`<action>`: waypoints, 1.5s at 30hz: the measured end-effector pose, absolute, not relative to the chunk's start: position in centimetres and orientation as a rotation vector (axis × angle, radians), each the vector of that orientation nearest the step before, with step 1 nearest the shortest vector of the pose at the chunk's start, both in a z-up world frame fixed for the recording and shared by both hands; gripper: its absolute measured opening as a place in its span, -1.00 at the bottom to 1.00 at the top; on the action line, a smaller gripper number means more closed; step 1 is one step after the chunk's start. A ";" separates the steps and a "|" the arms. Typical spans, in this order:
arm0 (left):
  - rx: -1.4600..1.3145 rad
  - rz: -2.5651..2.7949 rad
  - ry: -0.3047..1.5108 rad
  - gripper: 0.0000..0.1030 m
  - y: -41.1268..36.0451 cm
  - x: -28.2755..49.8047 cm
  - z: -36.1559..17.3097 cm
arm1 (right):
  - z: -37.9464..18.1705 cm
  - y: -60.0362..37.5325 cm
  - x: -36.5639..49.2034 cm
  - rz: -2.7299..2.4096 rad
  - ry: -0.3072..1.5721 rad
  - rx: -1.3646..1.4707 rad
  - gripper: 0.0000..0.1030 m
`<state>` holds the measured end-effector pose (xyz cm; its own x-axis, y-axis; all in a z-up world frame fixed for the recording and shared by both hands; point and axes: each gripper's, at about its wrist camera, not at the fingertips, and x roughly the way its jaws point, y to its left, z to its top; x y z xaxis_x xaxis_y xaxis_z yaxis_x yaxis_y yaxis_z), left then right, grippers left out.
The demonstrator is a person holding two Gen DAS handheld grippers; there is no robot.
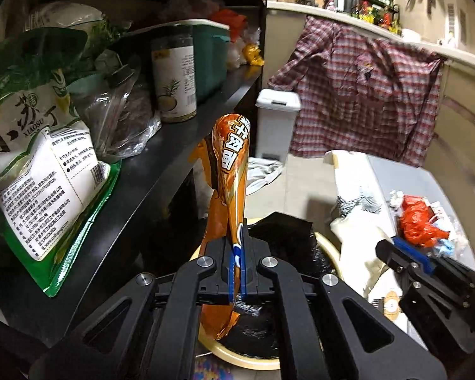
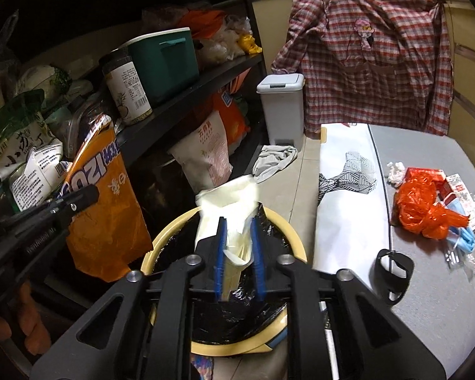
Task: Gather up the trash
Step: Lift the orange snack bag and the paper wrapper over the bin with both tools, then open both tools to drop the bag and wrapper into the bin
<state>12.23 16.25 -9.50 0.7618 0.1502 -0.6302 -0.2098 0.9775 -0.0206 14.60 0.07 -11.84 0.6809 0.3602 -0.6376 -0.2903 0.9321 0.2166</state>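
My left gripper (image 1: 237,272) is shut on an orange noodle wrapper (image 1: 231,171) and holds it upright above a cream-rimmed bin with a black liner (image 1: 288,237). The wrapper also shows in the right wrist view (image 2: 107,209), held by the left gripper (image 2: 79,199). My right gripper (image 2: 239,262) hangs over the bin (image 2: 288,231) with its jaws partly apart. A cream plastic bag (image 2: 228,209) lies between them, draped over the bin's rim. Whether the pads press it I cannot tell. More trash, an orange bag (image 2: 424,205) and a blue mask (image 2: 465,237), lies on the grey table (image 2: 427,285).
A black shelf (image 1: 174,158) with food packs, a jar (image 1: 174,76) and a teal box stands at the left. A grey pedal bin (image 2: 281,107) and a plaid shirt (image 2: 373,57) are behind. A white printed sheet (image 2: 345,190) lies on the table's left part.
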 end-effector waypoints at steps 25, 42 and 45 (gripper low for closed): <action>-0.031 0.270 0.640 0.69 14.7 12.0 -8.7 | -11.4 -1.6 13.2 0.293 0.716 0.102 0.34; -0.022 0.185 0.585 0.69 10.0 11.7 -8.4 | -10.8 -10.3 9.4 0.175 0.668 0.145 0.36; -0.029 0.153 0.574 0.69 8.2 11.9 -8.3 | -11.2 -13.4 9.0 0.110 0.665 0.165 0.36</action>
<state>11.94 8.24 -8.33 0.8286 0.1359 -0.5430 -0.1519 0.9883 0.0156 8.98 -13.43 -11.24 0.7820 0.1540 -0.6040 -0.0484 0.9811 0.1874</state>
